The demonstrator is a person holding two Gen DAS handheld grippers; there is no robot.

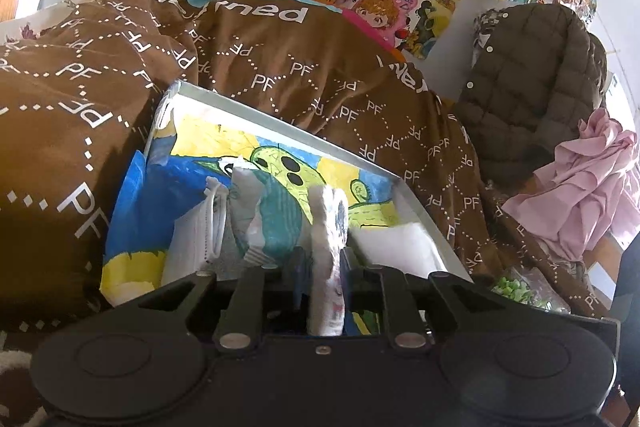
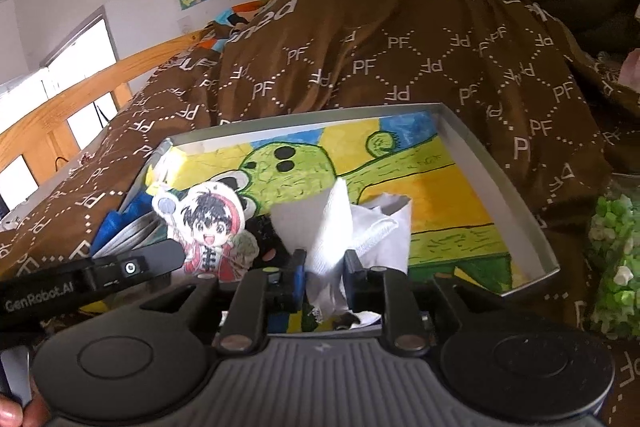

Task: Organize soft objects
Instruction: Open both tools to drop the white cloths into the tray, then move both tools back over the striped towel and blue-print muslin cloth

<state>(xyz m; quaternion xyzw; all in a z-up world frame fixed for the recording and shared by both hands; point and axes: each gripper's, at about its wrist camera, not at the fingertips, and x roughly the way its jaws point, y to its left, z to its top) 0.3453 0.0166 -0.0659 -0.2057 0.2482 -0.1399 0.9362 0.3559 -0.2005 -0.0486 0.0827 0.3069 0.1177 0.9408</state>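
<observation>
A shallow grey-rimmed box (image 1: 280, 125) lined with a cactus drawing lies on the bed. My left gripper (image 1: 326, 259) is shut on a flat plush cartoon figure (image 1: 328, 227), seen edge-on and standing upright over the box's near side. The right wrist view shows its printed front, the plush figure (image 2: 212, 231), with a black left finger (image 2: 160, 255) beside it. My right gripper (image 2: 325, 267) is shut on a bunched white sock (image 2: 340, 223) that sticks up over the box (image 2: 520, 187). Inside also lie a white face mask (image 1: 204, 223), a teal packet (image 1: 276, 223) and a white pad (image 1: 400, 247).
A brown blanket (image 1: 280, 59) printed with "PF" is heaped around and behind the box. To the right are an olive puffer jacket (image 1: 532, 87), a pink garment (image 1: 588, 187) and green-white flowers (image 2: 616, 247). A wooden bed rail (image 2: 80, 95) runs at the left, and drawings cover the wall.
</observation>
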